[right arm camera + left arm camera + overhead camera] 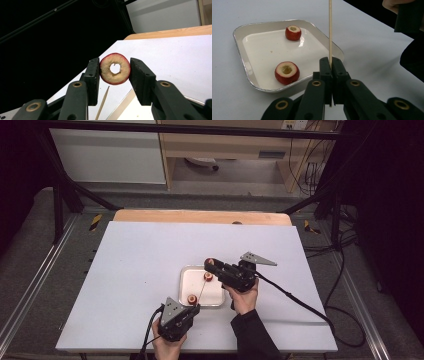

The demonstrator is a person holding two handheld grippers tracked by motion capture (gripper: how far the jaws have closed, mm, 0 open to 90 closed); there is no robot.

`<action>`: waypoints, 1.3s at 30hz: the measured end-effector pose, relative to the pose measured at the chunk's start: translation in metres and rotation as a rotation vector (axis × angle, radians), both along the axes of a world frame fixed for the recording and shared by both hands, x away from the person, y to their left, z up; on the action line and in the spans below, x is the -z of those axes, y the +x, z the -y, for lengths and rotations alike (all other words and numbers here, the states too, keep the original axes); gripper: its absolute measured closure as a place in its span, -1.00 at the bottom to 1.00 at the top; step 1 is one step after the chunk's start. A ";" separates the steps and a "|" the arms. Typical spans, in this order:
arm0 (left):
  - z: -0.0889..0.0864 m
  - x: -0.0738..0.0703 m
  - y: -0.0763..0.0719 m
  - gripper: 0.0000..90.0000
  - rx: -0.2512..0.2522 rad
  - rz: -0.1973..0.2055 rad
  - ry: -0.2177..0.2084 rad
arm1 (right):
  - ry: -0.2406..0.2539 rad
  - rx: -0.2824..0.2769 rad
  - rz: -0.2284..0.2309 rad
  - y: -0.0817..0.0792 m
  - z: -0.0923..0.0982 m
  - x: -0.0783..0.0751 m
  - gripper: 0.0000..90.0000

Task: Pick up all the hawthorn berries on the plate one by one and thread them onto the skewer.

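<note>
My left gripper (pixel 193 308) (pixel 331 62) is shut on a thin wooden skewer (pixel 330 30) (pixel 200 291), which stands up from its jaws just past the tray's near edge. My right gripper (pixel 213 265) (pixel 114 70) is shut on a cored red fruit piece (pixel 115 69) (pixel 209 262), hole facing its camera, above the tray's far right side. The skewer tip (pixel 103 101) pokes up just below that piece, not touching it. Two more cored red fruit pieces lie in the white tray (pixel 216 296) (pixel 259 47): one near (pixel 287 72) (pixel 191 299), one far (pixel 293 32) (pixel 208 277).
The tray sits mid-table on a white board (pixel 135 270), with a wooden strip (pixel 200 216) along the far edge. A dark frame and cables (pixel 300 302) ring the table. The right hand and its gripper (pixel 409 15) hover at the upper right of the left gripper view.
</note>
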State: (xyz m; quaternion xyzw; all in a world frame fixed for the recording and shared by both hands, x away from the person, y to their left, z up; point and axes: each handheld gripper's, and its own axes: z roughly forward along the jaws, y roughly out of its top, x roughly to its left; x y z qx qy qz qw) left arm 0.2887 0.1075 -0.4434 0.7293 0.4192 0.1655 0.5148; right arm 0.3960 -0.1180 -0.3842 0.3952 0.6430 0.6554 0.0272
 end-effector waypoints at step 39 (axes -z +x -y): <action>0.005 0.000 -0.001 0.96 -0.014 -0.073 -0.051 | -0.026 0.010 0.062 -0.006 -0.006 0.009 0.37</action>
